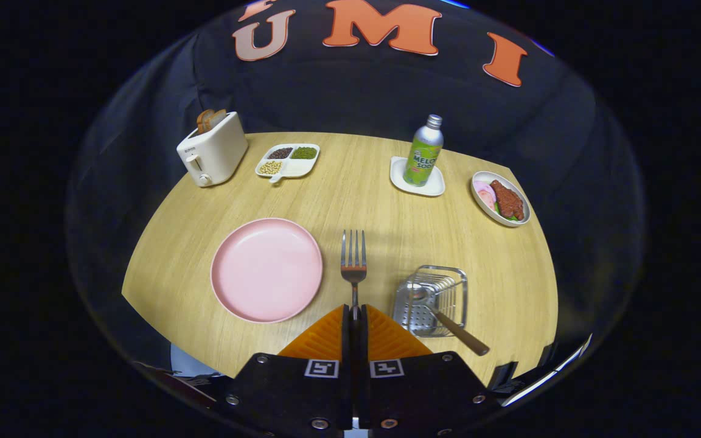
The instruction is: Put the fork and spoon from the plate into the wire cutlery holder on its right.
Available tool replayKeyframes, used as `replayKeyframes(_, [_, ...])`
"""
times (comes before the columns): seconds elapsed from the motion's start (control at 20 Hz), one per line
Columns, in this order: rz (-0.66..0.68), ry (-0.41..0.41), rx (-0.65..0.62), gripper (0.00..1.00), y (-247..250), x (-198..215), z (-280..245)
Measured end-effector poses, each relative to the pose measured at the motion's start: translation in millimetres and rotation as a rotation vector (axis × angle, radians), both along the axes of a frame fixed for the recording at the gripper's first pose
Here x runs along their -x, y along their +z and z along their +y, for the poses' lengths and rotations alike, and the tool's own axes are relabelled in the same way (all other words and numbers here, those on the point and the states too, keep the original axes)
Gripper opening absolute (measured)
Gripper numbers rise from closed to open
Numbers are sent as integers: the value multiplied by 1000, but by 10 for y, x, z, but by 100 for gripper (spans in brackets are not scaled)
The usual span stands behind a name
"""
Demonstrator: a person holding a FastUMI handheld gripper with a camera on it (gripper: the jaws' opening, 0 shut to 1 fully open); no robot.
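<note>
Pale wood covers the bench (350, 182), with dark cloth behind its far edge. Over the near edge the claw (355, 313) points straight across toward the far edge, raised above the wood, its fingers pressed together on the handle of the fork (354, 258). That fork sticks out ahead of the fingers, tines forward, in the gap between the pink plate (266, 269) and the wire cutlery holder (431, 298).

No cutlery lies on the plate, which sits left of the fork near the near edge. Right of the fingers stands the holder, also close to the near edge, and the spoon (442, 313) is already in it: bowl down inside the wires, brown handle leaning out toward the near right corner.

Along the far edge, from the left corner, stand a cream toaster (212, 153) with bread in its slot, a white divided dish (288, 161) of beans, and a green bottle (423, 152) upright on a small white tray (417, 179). Toward the right edge sits a bowl (501, 198) of food.
</note>
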State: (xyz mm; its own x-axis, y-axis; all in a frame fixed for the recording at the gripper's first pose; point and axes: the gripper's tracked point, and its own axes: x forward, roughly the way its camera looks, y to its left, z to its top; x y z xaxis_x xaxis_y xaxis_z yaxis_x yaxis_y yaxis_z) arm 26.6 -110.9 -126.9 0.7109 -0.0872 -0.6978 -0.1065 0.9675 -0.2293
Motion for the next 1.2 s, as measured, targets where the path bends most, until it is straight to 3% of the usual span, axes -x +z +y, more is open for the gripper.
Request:
replayKeyframes(0.4, [82, 24, 89, 4, 267, 65, -746])
replayKeyframes(1.2, [431, 266, 245, 4, 103, 54, -1072])
